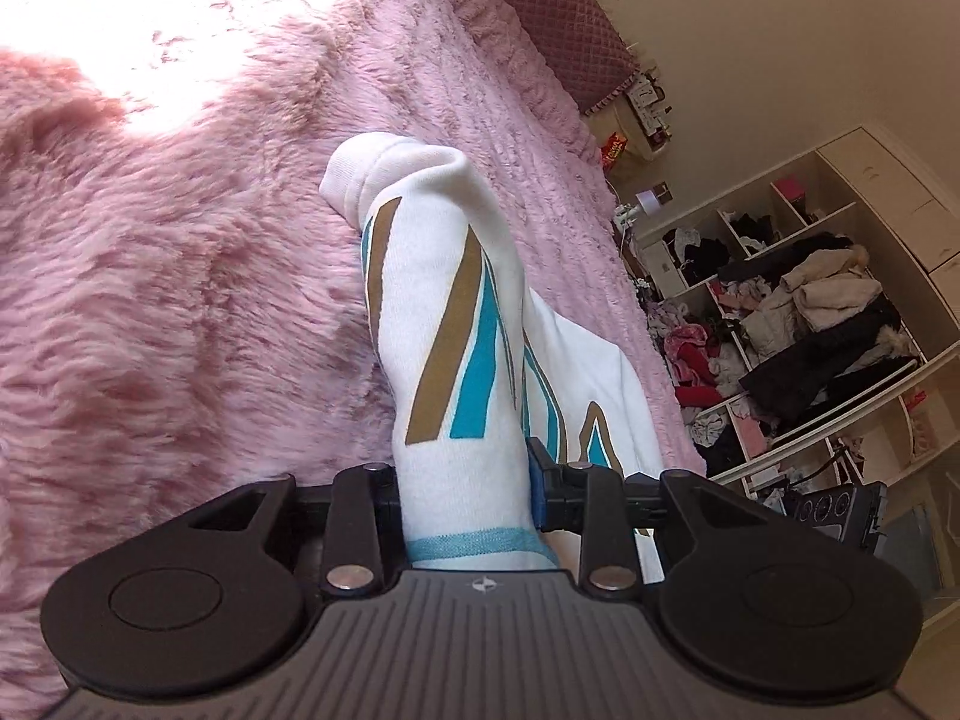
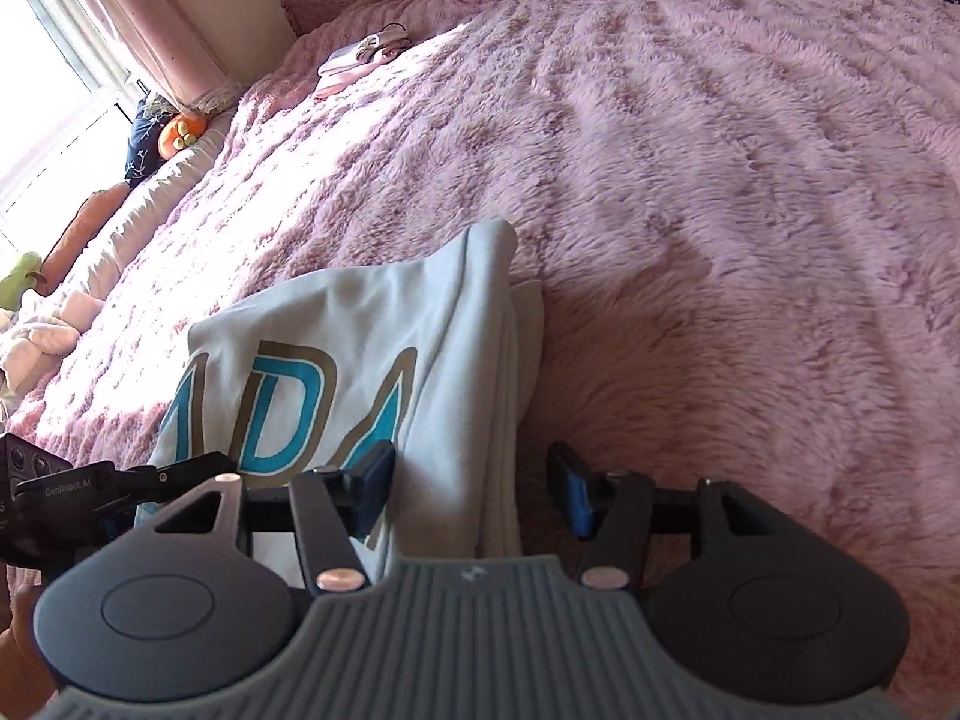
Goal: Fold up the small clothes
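Black left gripper (image 1: 465, 504) pinches a bunched part of the white top (image 1: 444, 324), lifted off the pink bed (image 1: 180, 312). Right gripper (image 2: 474, 489) has its jaws wide, with the folded edge of the top between them but not squeezed. It looks partly folded, maybe halfway. One more fold and some smoothing seem left.

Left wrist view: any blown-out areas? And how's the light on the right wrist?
Left wrist: sunlight clips the pink blanket to white at top left; the white garment stays readable. Right wrist: the window is overexposed, the garment sits in shade and looks greyish; fisheye bends both frames' edges.
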`<state>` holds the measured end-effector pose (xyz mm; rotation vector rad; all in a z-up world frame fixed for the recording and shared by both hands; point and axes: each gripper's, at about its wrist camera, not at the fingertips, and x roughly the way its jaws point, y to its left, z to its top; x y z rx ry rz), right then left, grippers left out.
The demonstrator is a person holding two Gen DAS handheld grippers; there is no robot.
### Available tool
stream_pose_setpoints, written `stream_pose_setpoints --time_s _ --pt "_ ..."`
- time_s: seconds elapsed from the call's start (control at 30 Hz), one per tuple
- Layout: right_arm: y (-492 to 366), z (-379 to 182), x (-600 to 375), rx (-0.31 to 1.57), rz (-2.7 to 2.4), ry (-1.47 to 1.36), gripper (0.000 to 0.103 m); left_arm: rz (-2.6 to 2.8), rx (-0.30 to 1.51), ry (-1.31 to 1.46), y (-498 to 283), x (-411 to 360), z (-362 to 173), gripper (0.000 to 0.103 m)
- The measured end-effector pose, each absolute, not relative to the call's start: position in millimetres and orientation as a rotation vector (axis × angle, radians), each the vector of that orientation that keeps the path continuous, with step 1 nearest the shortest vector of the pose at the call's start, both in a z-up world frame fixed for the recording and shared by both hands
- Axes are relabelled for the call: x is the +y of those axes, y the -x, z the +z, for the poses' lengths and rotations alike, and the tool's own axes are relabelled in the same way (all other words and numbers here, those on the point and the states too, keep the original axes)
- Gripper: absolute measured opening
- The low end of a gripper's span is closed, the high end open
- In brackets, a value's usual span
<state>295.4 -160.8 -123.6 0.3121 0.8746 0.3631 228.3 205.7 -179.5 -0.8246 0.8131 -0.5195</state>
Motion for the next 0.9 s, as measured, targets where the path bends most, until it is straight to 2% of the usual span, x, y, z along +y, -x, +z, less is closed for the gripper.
stream_pose_setpoints --time_s 0.2,0.37,0.5,0.57,0.8,0.83,0.9 --pt "-220 -84 -165 0.69 0.507 -0.26 0.054 -0.522 0.854 0.78 -244 208 -177 0.041" --pt "-179 -105 -145 0.72 0.587 -0.099 0.052 -0.523 0.881 0.793 -246 216 -177 0.042" --pt "-172 -122 -150 0.733 0.569 -0.092 0.046 -0.46 0.829 0.814 -247 229 -171 0.043" --pt "-172 -125 -152 0.74 0.569 -0.088 0.046 -0.461 0.843 0.851 -258 232 -175 0.046" --pt "-179 -129 -150 0.767 0.568 -0.126 0.048 -0.438 0.822 0.964 -308 226 -188 0.046" --pt "-179 -130 -150 0.765 0.572 -0.123 0.048 -0.422 0.797 0.974 -311 225 -186 0.045" --pt "-178 -131 -150 0.766 0.577 -0.124 0.049 -0.419 0.706 0.966 -314 225 -175 0.034"
